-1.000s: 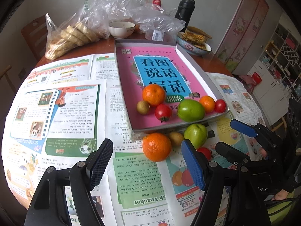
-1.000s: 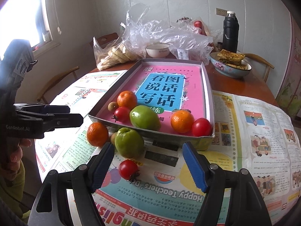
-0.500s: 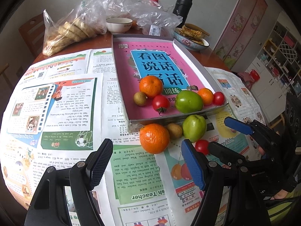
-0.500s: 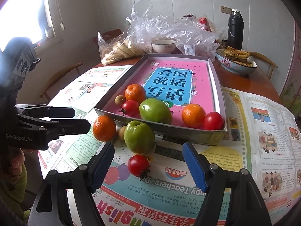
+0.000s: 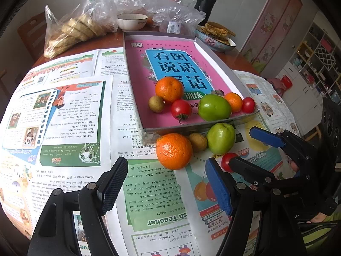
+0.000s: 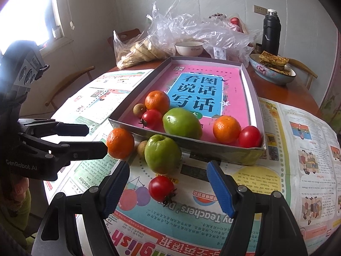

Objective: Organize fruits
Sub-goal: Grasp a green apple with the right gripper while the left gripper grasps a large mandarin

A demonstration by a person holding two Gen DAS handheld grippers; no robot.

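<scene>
Two hand-held tools hovered over a newspaper-covered surface beside a shallow box of fruit.

The round wooden surface (image 6: 283, 89) carried spread newspapers (image 6: 298, 149), plastic bags (image 6: 191, 32), a white bowl (image 6: 189, 48), a dish of flatbread (image 6: 273, 68) and a black flask (image 6: 271, 32); pale walls, a bright window and shelving stood around. A grey box (image 6: 248, 89) with a pink book cover inside held two oranges, two tomatoes, a green fruit and a small brown one. Just outside its near wall lay an orange (image 5: 174, 151), a brown fruit (image 5: 197, 141), possibly a longan, a green fruit (image 6: 162, 153) and a tomato (image 6: 161, 188). The right tool (image 6: 168, 188) had its jaws apart with the tomato between its tips, untouched. The left tool (image 5: 166, 188) was also apart and empty, near the orange.
</scene>
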